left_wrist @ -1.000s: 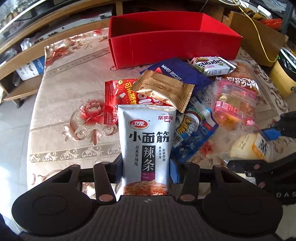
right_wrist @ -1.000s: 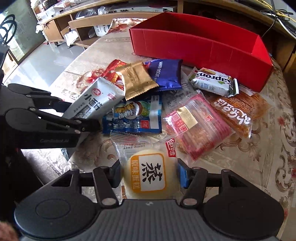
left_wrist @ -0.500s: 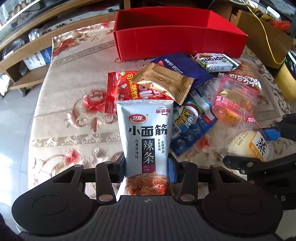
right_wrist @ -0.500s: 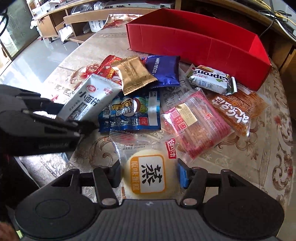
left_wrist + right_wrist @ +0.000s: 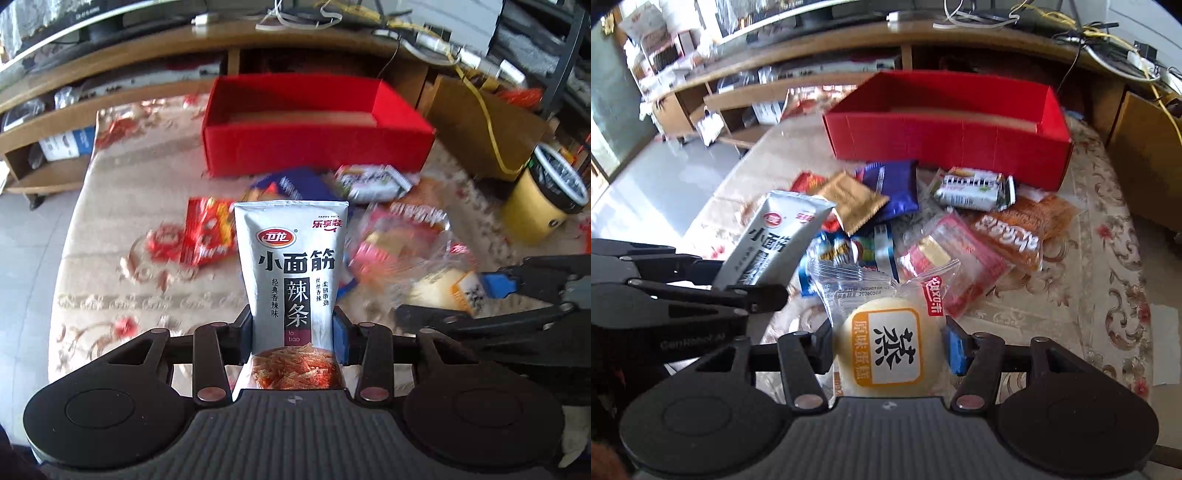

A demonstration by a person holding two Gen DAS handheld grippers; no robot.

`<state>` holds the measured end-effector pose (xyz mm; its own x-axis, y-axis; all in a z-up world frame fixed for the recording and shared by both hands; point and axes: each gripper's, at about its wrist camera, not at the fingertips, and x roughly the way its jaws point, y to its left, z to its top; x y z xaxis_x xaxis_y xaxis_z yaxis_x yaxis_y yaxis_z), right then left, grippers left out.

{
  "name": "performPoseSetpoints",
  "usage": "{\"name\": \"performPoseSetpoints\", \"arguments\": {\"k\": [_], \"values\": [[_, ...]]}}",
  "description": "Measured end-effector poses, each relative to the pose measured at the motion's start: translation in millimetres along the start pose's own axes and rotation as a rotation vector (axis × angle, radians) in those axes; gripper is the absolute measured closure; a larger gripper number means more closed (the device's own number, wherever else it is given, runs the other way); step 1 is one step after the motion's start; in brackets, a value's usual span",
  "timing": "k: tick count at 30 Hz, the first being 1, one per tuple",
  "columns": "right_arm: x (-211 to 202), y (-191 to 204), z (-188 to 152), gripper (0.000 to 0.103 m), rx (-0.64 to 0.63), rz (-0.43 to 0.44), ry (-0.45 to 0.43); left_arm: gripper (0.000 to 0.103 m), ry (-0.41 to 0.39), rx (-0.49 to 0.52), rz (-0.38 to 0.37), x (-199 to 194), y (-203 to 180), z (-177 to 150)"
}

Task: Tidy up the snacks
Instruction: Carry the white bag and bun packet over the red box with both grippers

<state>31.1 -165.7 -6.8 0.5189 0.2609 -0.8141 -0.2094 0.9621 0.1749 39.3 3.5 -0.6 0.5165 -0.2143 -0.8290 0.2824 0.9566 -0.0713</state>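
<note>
Both packets are gripped and off the table, so the carry step is in hand. The left tongs have just been closing on the grey-white latiao pouch, held upright. The right tongs clamp the clear-wrapped steamed cake. Next, I judge, both go over the near wall of the red box beyond the snack pile.

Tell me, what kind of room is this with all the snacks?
Probably a living room at home. A table with a flowery cloth holds the snacks and a red box, long wooden shelves run behind it, and a yellow bin stands on the floor.
</note>
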Motion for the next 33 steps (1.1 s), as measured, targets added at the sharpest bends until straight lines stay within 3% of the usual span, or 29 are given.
{"name": "performPoseSetpoints", "arguments": {"k": [13, 33], "values": [[3.5, -36.4, 69.2, 0.046, 0.131, -0.005, -0.105, 0.056, -0.112, -0.017, 0.017, 17.5, -4.0, 75.7], [68.5, -89.7, 183.3, 0.046, 0.178, -0.121, -0.19, 0.057, -0.176, -0.025, 0.068, 86.8, -1.3, 176.2]]}}
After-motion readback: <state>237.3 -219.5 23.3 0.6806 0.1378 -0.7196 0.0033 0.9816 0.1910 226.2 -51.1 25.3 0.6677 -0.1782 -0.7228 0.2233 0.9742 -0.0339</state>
